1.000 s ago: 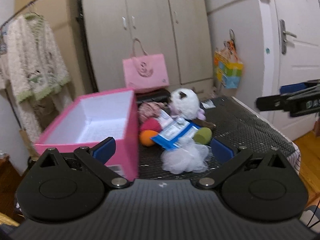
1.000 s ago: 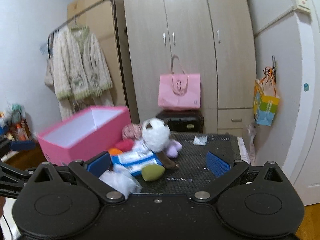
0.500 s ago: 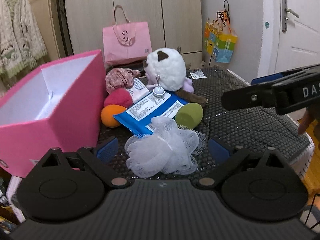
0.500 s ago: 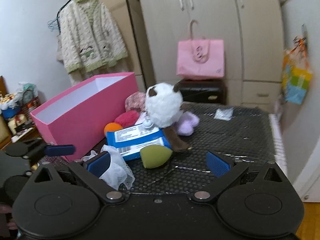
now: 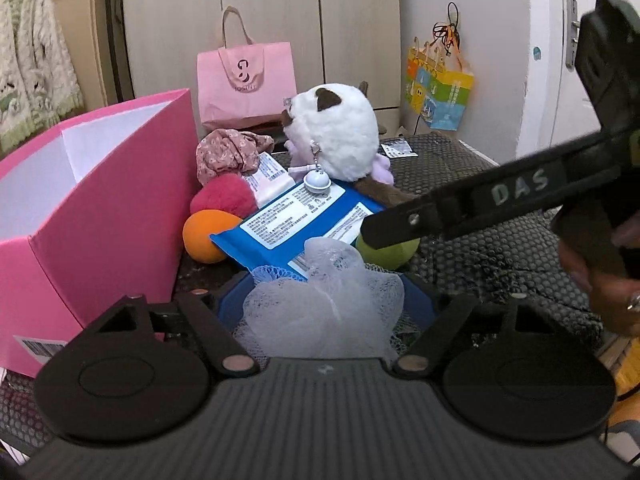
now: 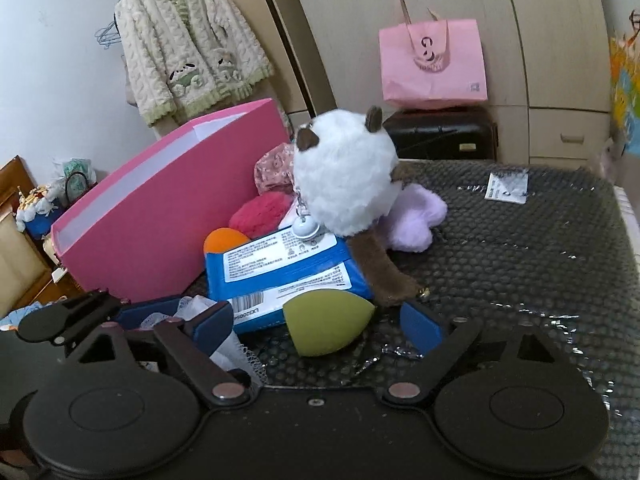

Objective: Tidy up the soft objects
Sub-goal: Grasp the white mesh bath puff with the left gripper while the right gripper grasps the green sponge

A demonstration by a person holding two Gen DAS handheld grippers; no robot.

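My left hand-held gripper (image 5: pixel 326 304) sits low over the bench (image 5: pixel 500 256), and the white mesh puff (image 5: pixel 324 312) lies between its blue pads (image 5: pixel 416 300). Its jaws have just been closing in on the puff; the mesh fills the gap and hides the pad faces, so I cannot tell whether they are pressing on it.

My right hand-held gripper (image 6: pixel 318 320) has also just been narrowing, but its pads stand clear: the green sponge (image 6: pixel 328 326) lies between them, untouched on either side, so this gripper is released. In the left view its finger reaches in from the right, across the green sponge (image 5: pixel 386 252), with the person's hand (image 5: pixel 608 288) behind it.

Just ahead of both grippers lies the blue packet (image 6: pixel 288 276), printed side up. Resting on its far end is the white plush (image 6: pixel 344 172), with a small round charm (image 6: pixel 305 232) dangling onto the packet. Left of the packet sit the orange sponge (image 5: pixel 208 234) and, beyond it, the red pom (image 5: pixel 224 196) and a floral cloth (image 5: pixel 230 154). A lilac plush (image 6: pixel 416 216) lies right of the white one.

The pink box (image 5: pixel 112 220) stands open to the left of my left gripper, touching the bench beside the orange sponge.
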